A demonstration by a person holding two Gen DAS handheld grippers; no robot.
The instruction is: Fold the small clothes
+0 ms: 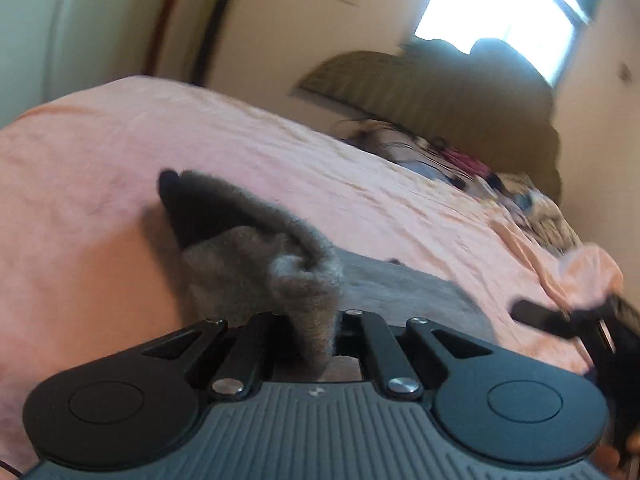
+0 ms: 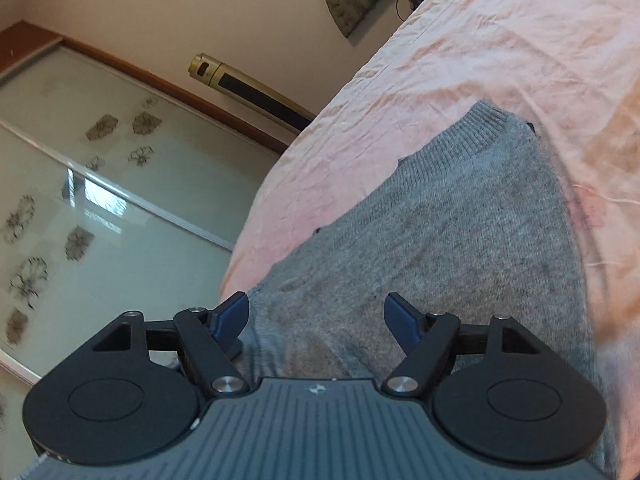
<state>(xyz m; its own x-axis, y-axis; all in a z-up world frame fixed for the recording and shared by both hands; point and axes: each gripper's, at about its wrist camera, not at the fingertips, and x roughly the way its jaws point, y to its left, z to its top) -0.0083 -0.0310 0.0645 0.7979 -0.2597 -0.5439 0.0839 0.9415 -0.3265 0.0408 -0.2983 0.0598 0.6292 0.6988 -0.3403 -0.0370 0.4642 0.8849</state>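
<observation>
While your left gripper (image 1: 308, 320) has its jaws drawn in tight on a bunched fold of the grey knit garment (image 1: 280, 264), its camera shows that fold lifted off the pink bedsheet (image 1: 100, 152), a dark inner face turned up and away to the left. The rest of the knit lies flat to the right. Past it your right gripper (image 1: 560, 320) appears at the frame's right edge, blurred, over a sheet wrinkle; clutter (image 1: 460, 164) sits far up the bed.

From your right gripper (image 2: 316, 316), jaws spread wide and holding nothing, you see what the left view hides: the garment (image 2: 460, 220) spread flat, its long axis running away from you to a ribbed hem (image 2: 480, 124). Its left side lies just beside the bed's edge (image 2: 256, 216); bare sheet (image 2: 520, 40) stretches beyond and right
</observation>
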